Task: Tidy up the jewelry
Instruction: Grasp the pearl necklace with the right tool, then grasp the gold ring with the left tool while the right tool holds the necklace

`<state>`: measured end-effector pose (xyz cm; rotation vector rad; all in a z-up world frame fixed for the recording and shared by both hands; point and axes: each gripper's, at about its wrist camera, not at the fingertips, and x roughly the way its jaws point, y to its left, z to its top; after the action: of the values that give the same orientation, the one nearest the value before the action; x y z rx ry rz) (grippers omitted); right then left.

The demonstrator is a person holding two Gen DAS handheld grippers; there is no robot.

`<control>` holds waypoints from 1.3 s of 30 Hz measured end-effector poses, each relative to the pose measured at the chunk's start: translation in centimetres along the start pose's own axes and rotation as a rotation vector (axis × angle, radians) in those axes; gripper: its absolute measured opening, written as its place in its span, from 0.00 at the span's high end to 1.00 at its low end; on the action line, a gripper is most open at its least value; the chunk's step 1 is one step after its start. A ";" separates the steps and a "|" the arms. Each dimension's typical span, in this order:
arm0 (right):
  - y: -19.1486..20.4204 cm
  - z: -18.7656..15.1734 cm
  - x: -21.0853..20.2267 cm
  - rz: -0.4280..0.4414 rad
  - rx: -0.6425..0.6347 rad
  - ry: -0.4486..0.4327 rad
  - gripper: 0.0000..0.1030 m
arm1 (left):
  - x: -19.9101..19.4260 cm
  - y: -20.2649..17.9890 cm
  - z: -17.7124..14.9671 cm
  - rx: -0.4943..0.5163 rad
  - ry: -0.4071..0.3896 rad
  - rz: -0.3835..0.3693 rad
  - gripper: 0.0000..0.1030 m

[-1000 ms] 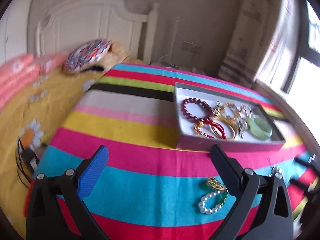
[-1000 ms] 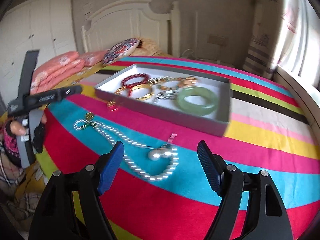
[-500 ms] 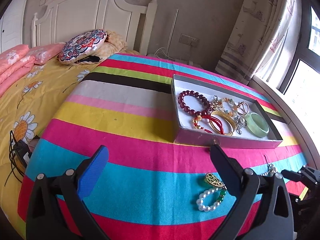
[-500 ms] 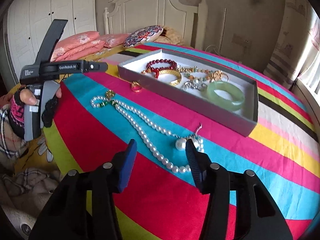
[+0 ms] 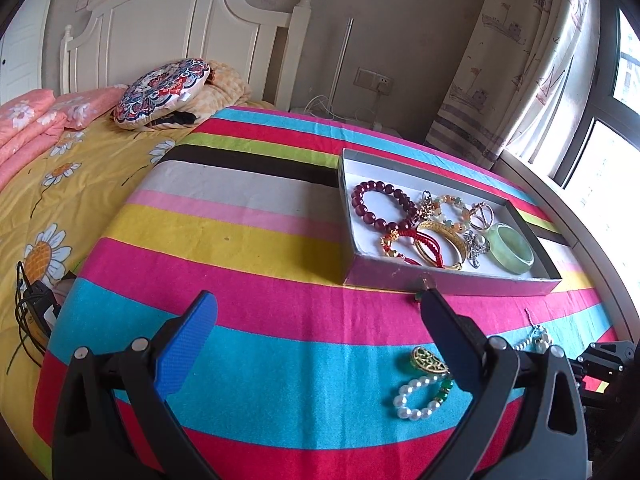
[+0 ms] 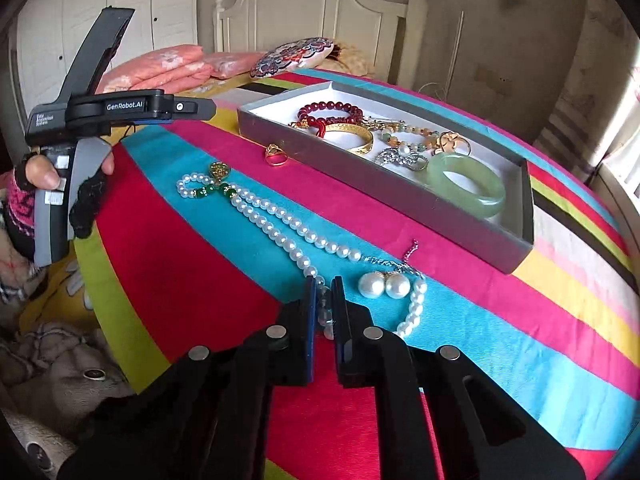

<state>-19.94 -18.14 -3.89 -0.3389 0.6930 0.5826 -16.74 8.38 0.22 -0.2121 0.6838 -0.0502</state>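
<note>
left gripper (image 5: 316, 316): jaws wide, nothing between, hovering over striped cloth (image 5: 240, 240). pearl necklace (image 6: 276, 224): stretched across cloth, outside box. gold ring (image 6: 276, 155): loose on cloth, just beside box wall. right gripper (image 6: 321, 292): jaws pinched on necklace strand near two large pearls (image 6: 384, 285). box (image 6: 400, 196): already holds red bead bracelet (image 6: 328, 109), gold bangle (image 6: 354, 136), jade bangle (image 6: 466, 184), smaller pieces. judgement: task mostly done; necklace and ring left.

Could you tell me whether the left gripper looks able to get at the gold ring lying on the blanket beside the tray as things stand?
Probably yes. The left gripper is open and holds nothing, and the gold ring lies alone on the striped blanket just outside the grey tray, with nothing covering it. The pearl necklace lies apart from it.
</note>
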 end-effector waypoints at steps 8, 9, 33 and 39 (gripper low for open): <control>-0.9 3.2 -2.7 -0.128 -0.033 -0.156 0.92 | 0.4 -0.3 0.1 0.007 0.026 0.003 0.02; -1.4 3.6 -2.9 -0.143 -0.023 -0.167 0.92 | 0.6 -0.4 0.2 0.016 0.042 -0.001 0.02; -6.0 1.5 -2.1 -0.070 0.216 -0.221 0.92 | 3.1 -6.9 -0.3 0.191 0.143 0.074 0.03; -5.7 1.5 -2.1 -0.073 0.207 -0.217 0.92 | 3.9 -8.3 -0.4 0.222 0.152 0.083 0.03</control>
<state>-17.01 -22.77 -0.83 -0.1056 0.5242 0.4648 -13.81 -0.21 -0.72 0.0337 0.8318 -0.0632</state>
